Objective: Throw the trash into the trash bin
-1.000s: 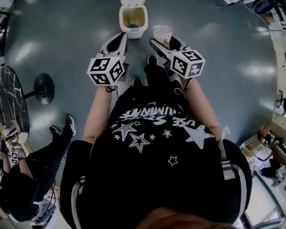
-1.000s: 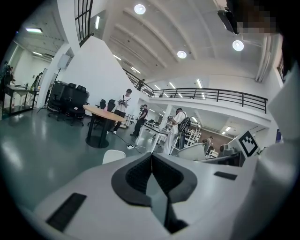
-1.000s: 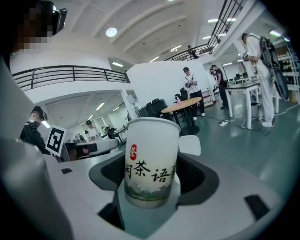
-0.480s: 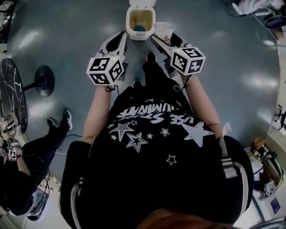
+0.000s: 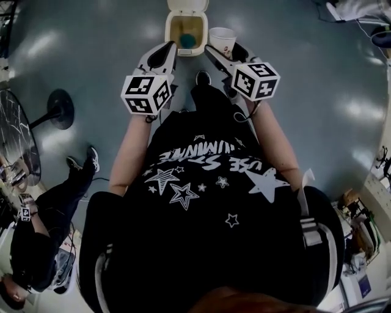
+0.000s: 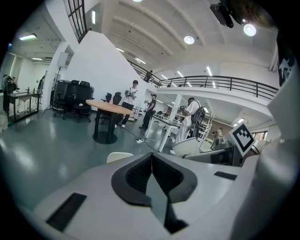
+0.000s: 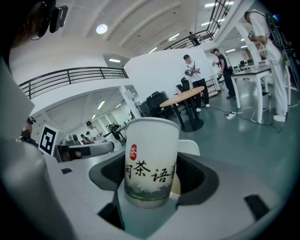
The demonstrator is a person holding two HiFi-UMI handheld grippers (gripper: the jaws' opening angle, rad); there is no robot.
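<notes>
Cup (image 5: 222, 40) nearer trash bin (image 5: 189, 51) — bin interior shows in head view only.

Open bin (image 5: 184, 52) just ahead of left tongs (image 5: 169, 50) and right tongs (image 5: 217, 52). Its mouth is uncovered, lid (image 5: 187, 5) tipped back beyond it. Bare floor (image 5: 293, 55) lies wide on either side. Table base (image 5: 60, 113) and bystander (image 5: 67, 202) stand well off behind-left of left tongs.

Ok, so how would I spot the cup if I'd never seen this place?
Find the open bin on the grey floor, at the top of the head view. Just right of it, the right gripper holds the cup upright. It's white paper with black writing and a small red dot, unlike the plain bin.
</notes>
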